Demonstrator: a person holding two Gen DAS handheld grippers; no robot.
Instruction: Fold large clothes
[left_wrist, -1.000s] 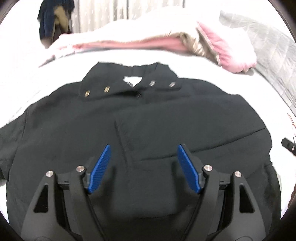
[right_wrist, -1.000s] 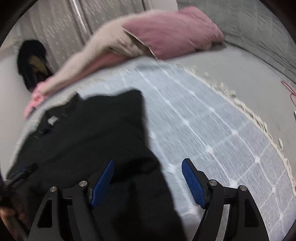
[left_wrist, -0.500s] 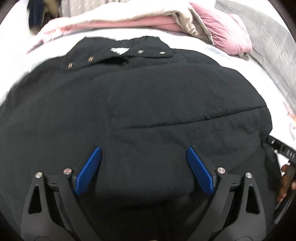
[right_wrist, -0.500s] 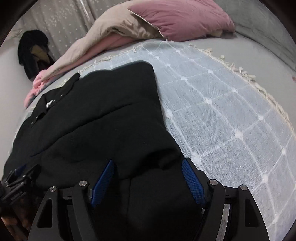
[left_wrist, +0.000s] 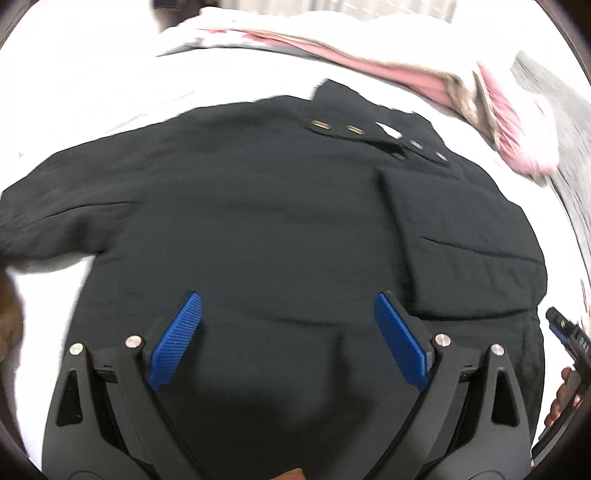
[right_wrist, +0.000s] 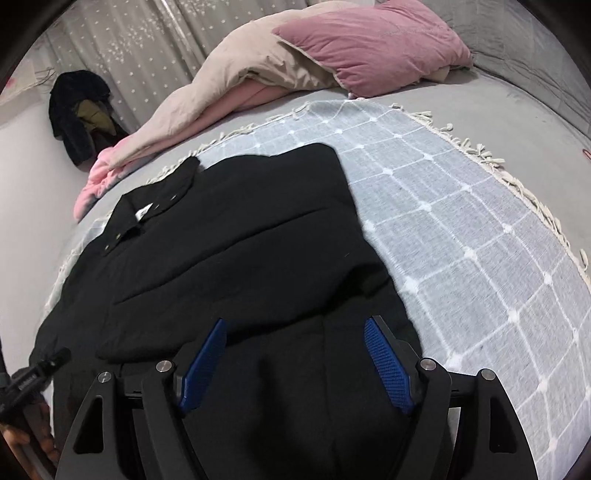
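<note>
A black jacket (left_wrist: 258, 221) lies spread flat on the bed, collar with metal snaps (left_wrist: 336, 127) toward the far side. One sleeve (left_wrist: 55, 221) stretches out to the left; the other sleeve (left_wrist: 461, 251) lies folded across the body. My left gripper (left_wrist: 288, 299) hovers open over the lower middle of the jacket, nothing between its blue pads. My right gripper (right_wrist: 295, 323) is open above the lower right part of the jacket (right_wrist: 240, 240), near its right edge. Each gripper also shows at the edge of the other's view, held by a hand.
The jacket rests on a pale grid-patterned blanket (right_wrist: 461, 240) with a fringed edge. A pink pillow (right_wrist: 369, 55) and a beige-and-pink duvet (right_wrist: 229, 85) lie along the far side. Dark clothes (right_wrist: 79, 110) are heaped by the curtain at the back left.
The left gripper's jaws spread wider and it swung left, bringing the outstretched sleeve into view. The right gripper drifted from the jacket's edge to over its lower part.
</note>
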